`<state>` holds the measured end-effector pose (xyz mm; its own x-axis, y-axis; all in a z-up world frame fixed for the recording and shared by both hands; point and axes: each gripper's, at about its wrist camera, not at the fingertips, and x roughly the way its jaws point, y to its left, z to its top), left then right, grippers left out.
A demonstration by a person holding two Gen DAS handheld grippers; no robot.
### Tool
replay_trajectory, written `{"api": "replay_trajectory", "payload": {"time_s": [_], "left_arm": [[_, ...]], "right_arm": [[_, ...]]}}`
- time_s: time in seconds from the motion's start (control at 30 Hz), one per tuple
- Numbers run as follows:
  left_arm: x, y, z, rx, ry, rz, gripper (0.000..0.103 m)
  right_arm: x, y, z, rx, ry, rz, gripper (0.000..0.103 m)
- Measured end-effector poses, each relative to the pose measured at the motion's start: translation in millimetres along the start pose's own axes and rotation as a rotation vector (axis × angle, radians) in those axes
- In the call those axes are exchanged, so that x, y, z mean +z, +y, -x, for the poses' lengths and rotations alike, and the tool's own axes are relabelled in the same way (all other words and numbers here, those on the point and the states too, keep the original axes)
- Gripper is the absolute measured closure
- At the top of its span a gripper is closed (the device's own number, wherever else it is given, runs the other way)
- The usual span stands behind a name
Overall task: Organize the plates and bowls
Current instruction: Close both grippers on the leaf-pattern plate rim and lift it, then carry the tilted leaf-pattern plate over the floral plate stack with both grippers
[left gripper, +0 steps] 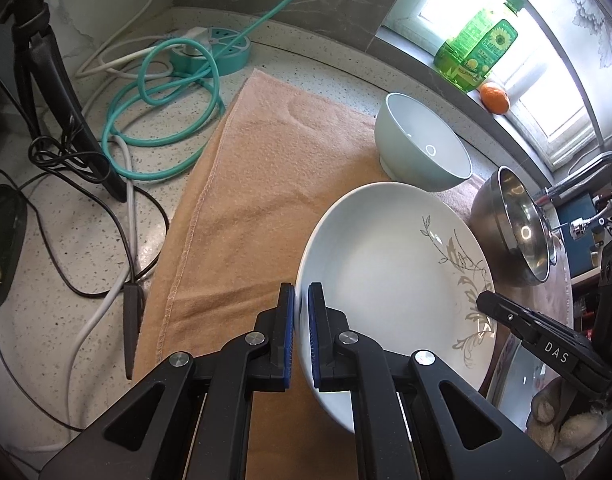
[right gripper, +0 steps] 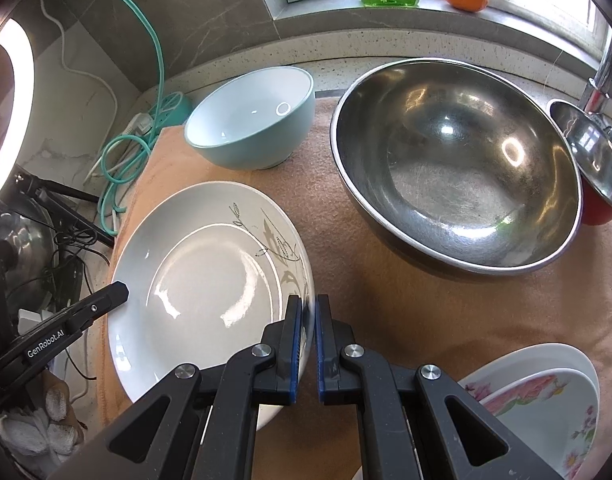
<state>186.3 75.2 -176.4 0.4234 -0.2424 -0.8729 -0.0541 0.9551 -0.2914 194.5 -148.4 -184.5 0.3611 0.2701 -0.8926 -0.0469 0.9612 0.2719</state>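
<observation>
Plate [right gripper: 209, 292], white with a grey leaf pattern, is pinched at opposite rim edges: the left gripper [left gripper: 301, 300] has its blue-padded fingers [left gripper: 288, 320] pressed onto the near-left rim, and the right gripper [right gripper: 309, 312] clamps the rim on the patterned side. It hangs over the orange towel [left gripper: 257, 184] on the desk, probably lifted a little, though the fisheye view makes that hard to judge.

Beyond the fingers sit a pale blue bowl [right gripper: 251, 120] and a large steel bowl [right gripper: 454, 164]; a stack of floral plates [right gripper: 546, 392] lies just right of the right fingers. Each grip catches only a thin glazed edge, so if the two hands drift apart or tilt unevenly the plate could slip out and strike the steel bowl or the desk.

Readable writing: "DAS" on the right gripper's side, "GenRobot.AI" on the left one's. The label on the green soap bottle [left gripper: 482, 48] is too small to read.
</observation>
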Motion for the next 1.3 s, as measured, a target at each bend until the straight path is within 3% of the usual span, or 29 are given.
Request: {"api": "replay_trajectory", "payload": {"time_s": [0.67, 1.3], "left_arm": [[-23, -32, 46, -0.01, -0.086, 0.014, 0.098], [-60, -100, 52, -0.043, -0.091, -0.012, 0.098]], "right_arm": [[-16, -17, 51, 0.069, -0.054, 0.033, 0.097], [-35, -81, 100, 0.069, -0.084, 0.026, 0.097]]}}
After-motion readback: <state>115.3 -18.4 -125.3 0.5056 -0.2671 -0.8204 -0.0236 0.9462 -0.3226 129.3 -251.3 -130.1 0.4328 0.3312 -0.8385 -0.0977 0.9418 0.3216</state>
